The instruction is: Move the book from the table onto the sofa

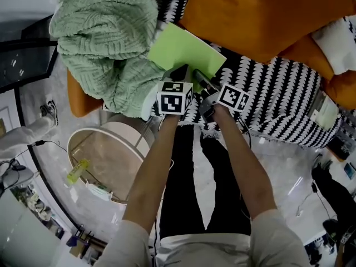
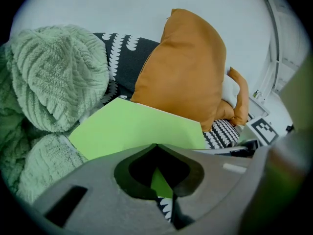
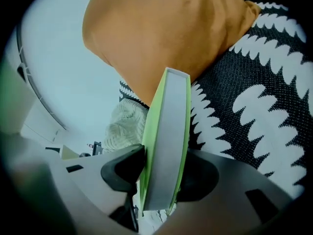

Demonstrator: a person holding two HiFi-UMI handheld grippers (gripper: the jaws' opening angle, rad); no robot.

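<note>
The green book (image 1: 186,52) lies on the black-and-white patterned sofa (image 1: 278,93), between a green blanket (image 1: 105,38) and an orange pillow (image 1: 261,15). Both grippers are at its near edge. My left gripper (image 1: 181,71) is shut on the book's (image 2: 137,129) near corner, and a green sliver shows between its jaws (image 2: 156,155). My right gripper (image 1: 200,78) straddles the book's (image 3: 168,146) grey page edge. Its jaws (image 3: 164,175) sit right beside both covers, hardly pressing on them.
A round wooden table (image 1: 105,154) stands below left with a yellow-green bottle (image 1: 78,171) and a small packet (image 1: 100,191) on it. A white cushion (image 1: 339,43) lies at the sofa's right. The person's legs stand against the sofa front.
</note>
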